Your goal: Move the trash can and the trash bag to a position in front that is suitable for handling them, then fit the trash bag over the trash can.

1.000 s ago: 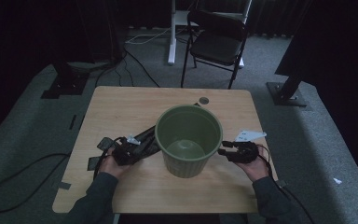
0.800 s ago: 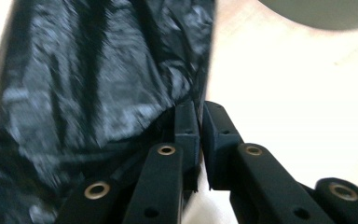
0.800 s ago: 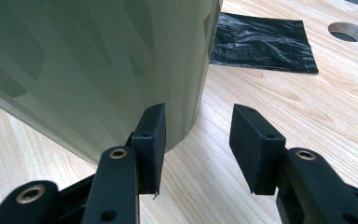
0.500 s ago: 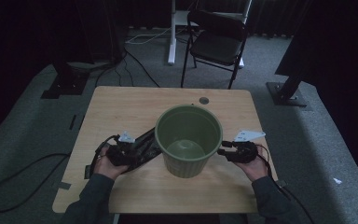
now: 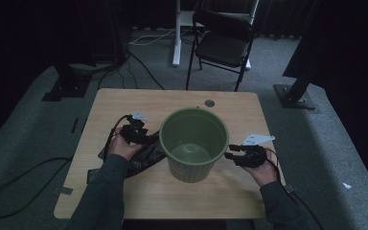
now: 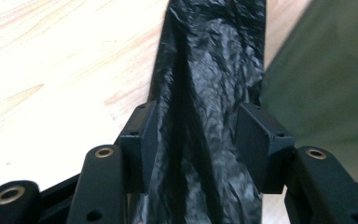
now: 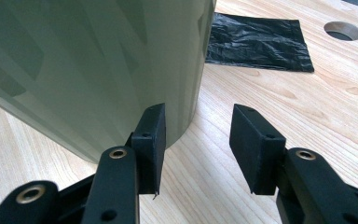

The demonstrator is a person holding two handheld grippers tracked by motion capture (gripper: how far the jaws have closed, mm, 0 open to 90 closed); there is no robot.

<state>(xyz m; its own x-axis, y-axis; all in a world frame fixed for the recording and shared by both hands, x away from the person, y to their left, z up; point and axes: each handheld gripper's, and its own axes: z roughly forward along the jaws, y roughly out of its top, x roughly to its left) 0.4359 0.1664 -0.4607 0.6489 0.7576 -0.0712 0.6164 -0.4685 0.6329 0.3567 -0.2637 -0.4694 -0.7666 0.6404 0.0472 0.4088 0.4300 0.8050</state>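
Note:
A green ribbed bin (image 5: 194, 143) stands upright in the middle of the wooden table (image 5: 124, 103). A crumpled black plastic bag (image 5: 141, 160) lies flat on the table at the bin's left. My left gripper (image 5: 136, 132) hovers over the bag beside the bin. In the left gripper view its jaws have just been opening and now stand wide, with the bag (image 6: 205, 93) running between the pads (image 6: 140, 140) and the bin wall (image 6: 326, 84) to the right. My right gripper (image 5: 237, 155) is open at the bin's right. Nothing is between its pads (image 7: 151, 140), and the bin wall (image 7: 88, 60) stands just to their left.
A round hole (image 5: 209, 103) pierces the table behind the bin. Past the bin, the right gripper view shows the bag's flat end (image 7: 258, 42) and that hole (image 7: 342, 30). A black folding chair (image 5: 223, 43), stand bases and floor cables (image 5: 24, 177) surround the table.
My left hand has moved away from the person along the bin's left side, over the bag. The right hand and the bin have stayed put.

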